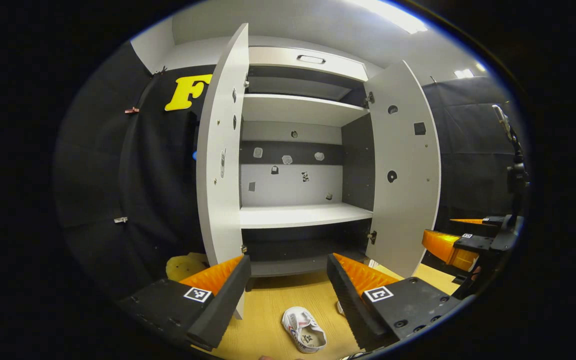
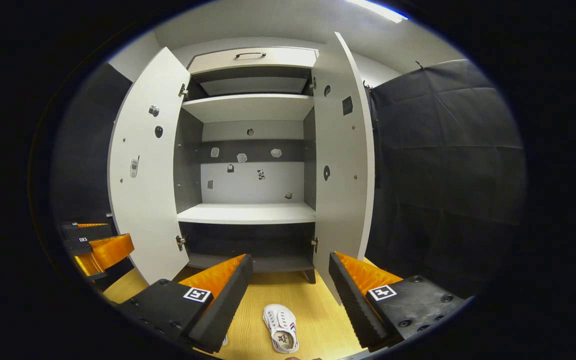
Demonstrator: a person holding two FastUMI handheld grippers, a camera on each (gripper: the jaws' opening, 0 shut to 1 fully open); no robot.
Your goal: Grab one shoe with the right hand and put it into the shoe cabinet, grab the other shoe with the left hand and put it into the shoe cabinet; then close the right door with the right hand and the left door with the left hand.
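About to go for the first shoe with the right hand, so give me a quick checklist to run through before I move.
1. Right gripper open: ok, fingers spread apart with nothing between them.
2. Left gripper open: ok, nothing between its fingers.
3. Shoe within view on the wooden floor ahead of the right gripper: ok, lying sole down.
4. Second shoe: cannot tell; the left gripper view shows one white shoe and a sliver of something white beside its right finger.
5. Both cabinet doors open: ok, left door and right door swung wide.
6. Shelf free for shoes: ok.
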